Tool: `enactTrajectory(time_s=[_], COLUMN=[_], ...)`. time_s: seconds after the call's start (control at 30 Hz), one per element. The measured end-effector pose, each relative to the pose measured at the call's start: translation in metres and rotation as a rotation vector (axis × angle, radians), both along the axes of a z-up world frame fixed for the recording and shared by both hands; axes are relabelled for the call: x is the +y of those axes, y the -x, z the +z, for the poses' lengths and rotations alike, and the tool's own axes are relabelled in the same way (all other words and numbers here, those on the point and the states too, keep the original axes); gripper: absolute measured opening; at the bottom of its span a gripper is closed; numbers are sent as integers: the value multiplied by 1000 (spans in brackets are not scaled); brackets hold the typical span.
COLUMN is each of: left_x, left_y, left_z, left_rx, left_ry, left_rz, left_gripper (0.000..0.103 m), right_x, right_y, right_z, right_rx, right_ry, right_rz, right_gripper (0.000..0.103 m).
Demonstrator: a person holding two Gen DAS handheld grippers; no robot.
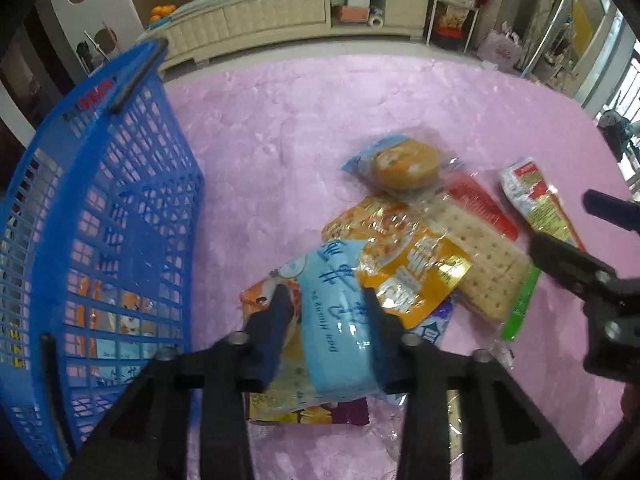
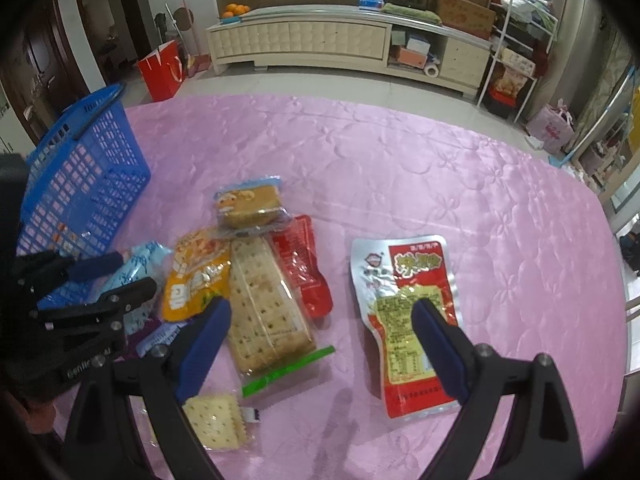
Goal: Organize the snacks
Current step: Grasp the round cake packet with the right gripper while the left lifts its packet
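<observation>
My left gripper (image 1: pixel 326 300) is shut on a light blue snack packet (image 1: pixel 336 320), held just above the snack pile beside the blue basket (image 1: pixel 116 208). The basket holds at least one similar packet (image 1: pixel 116 320). The pile holds an orange-yellow packet (image 1: pixel 404 268), a cracker pack (image 1: pixel 480 264), a round cake pack (image 1: pixel 404 164) and a red packet (image 1: pixel 480 204). My right gripper (image 2: pixel 322 312) is open and empty above the cloth, between the cracker pack (image 2: pixel 268 304) and a red-and-silver pouch (image 2: pixel 408 316). The left gripper (image 2: pixel 120 276) shows at the left of the right wrist view.
A pink quilted cloth (image 2: pixel 400 168) covers the table. The blue basket (image 2: pixel 84 188) stands at the left edge. A small cracker pack (image 2: pixel 216 424) lies near the front. A cabinet (image 2: pixel 320 44) and shelves stand beyond the table.
</observation>
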State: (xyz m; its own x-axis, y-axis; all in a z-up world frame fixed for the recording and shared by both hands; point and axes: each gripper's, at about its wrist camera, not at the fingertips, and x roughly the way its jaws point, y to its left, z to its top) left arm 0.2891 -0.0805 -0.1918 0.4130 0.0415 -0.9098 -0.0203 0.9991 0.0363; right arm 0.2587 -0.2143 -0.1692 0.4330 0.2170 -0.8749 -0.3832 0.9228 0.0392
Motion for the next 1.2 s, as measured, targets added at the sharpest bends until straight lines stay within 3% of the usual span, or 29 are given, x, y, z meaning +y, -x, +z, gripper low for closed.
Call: enactTrajectory(time_s=[0.13,0.53,0.83,0.97,1.0,1.07,1.2], left_x=[4,27,16,15,15,15,17], left_y=[7,3,-17,-21,-22,-21,-22], left_z=[14,31,25,26,27,28,30], left_rx=[-48,-123,-146,-155,-161,-181,-196], left_ry=[44,107,78,83,86,86,96], left_rz=[4,62,44,42,47,54,57], left_gripper=[16,15,15,15,15,15,15], right_x=[6,45,80,78,78,79,77], right_y=[-9,-52,-77,-83,-84,-84,-76], right_z=[1,-10,-38,-50,-51,-54,-49], right_rx=[12,75,119,137,129,136,100], right_ry=[-20,-53,42,21,24,5,13], right_rz=[18,119,168,167,168,183,196], right_gripper=[94,94,94,94,90,71,62])
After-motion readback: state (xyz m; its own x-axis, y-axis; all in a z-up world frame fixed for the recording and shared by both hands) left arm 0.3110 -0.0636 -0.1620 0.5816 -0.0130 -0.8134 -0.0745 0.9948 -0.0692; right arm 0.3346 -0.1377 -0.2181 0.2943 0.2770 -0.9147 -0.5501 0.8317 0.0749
